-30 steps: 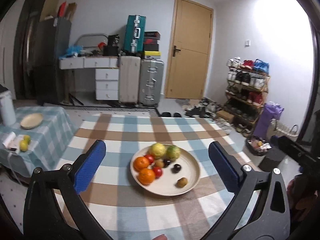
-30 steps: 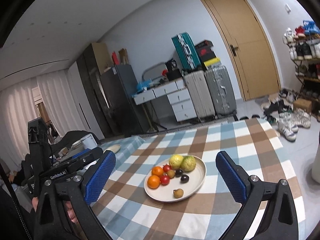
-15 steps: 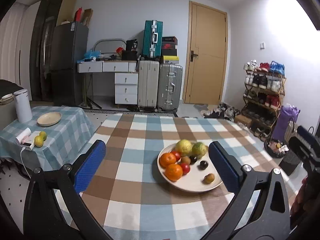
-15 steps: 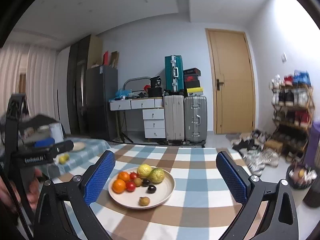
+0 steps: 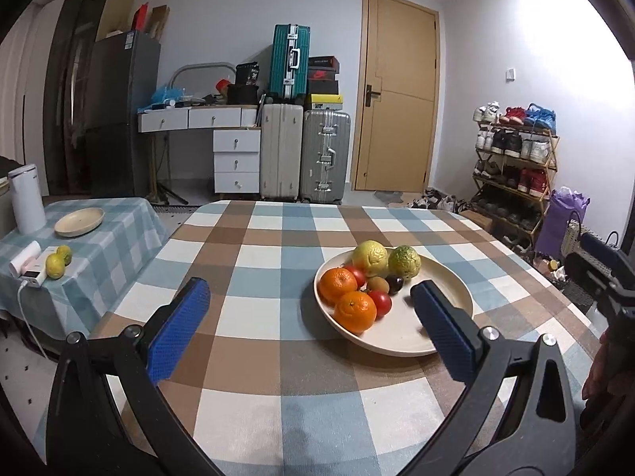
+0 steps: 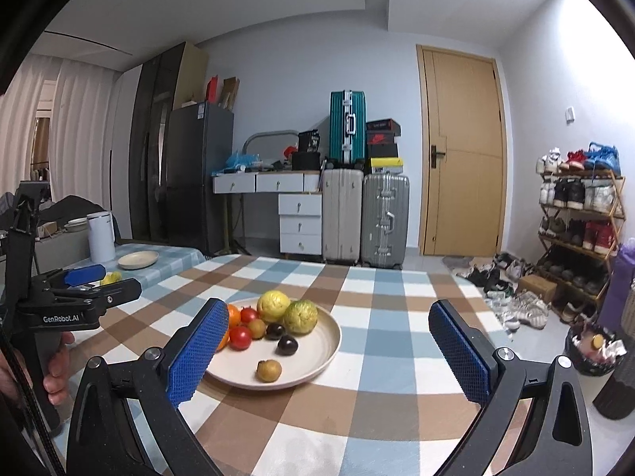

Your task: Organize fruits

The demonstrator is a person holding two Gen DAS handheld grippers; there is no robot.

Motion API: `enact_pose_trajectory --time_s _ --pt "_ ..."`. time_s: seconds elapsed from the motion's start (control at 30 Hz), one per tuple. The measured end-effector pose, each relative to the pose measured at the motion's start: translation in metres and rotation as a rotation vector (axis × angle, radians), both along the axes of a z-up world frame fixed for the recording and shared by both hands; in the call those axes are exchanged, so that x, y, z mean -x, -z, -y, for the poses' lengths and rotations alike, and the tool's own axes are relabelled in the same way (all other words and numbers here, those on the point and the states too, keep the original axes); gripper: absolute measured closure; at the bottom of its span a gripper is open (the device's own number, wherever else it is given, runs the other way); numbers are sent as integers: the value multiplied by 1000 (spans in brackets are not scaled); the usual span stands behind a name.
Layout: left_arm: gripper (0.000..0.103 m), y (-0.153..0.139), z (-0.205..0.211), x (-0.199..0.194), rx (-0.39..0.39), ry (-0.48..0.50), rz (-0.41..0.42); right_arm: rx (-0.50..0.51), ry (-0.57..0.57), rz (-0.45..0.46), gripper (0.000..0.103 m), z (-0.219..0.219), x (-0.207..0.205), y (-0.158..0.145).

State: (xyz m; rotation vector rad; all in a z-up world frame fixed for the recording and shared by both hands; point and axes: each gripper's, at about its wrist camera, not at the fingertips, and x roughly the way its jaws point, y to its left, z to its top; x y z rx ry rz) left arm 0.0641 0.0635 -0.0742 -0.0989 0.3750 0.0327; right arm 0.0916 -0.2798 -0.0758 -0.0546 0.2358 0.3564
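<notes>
A: Left wrist view: the left gripper (image 5: 311,317) stands released, its two blue pads with a woven, mesh-like texture spread wide in the lower half of the frame, nothing between them. Right of centre sits a round, shallow, cream plate (image 5: 444,283) with a smooth matte rim, on a checked tablecloth (image 5: 258,254) of brown, blue and white squares.

B: And the fruit?

A: All on the plate, bunched at its left side. Two glossy, dimpled oranges (image 5: 355,311) in front, small smooth red tomatoes (image 5: 381,303) beside them, a lumpy yellow citrus (image 5: 370,258) and a knobbly green fruit (image 5: 404,261) at the back, touching each other.

B: What does the right wrist view add?

A: The right gripper (image 6: 329,351) is also spread open and empty, pads low in the frame. A small brownish round fruit (image 6: 269,370) lies alone near the plate's front edge, apart from the cluster; two dark, shiny round fruits (image 6: 287,345) sit between. What kind they are, I cannot tell.

B: Anything else?

A: A second cream plate (image 5: 79,221) on a side table at the left edge of the left wrist view, beside a smooth white cylinder (image 5: 26,198).
</notes>
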Motion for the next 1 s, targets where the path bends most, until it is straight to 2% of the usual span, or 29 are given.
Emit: enact_pose_trajectory --time_s 0.3,0.53,0.6,1.0 --pt "0 14 1 -14 -3 33 -1 8 -23 -67 0 -4 -18 16" --pt "0 13 15 -8 -84 23 48 20 -21 -91 0 -6 -18 17" --pt "0 13 17 -9 -81 47 45 22 -21 -92 0 -6 -19 17" --pt "0 14 16 -12 -78 39 42 22 -34 -91 0 -5 -16 16"
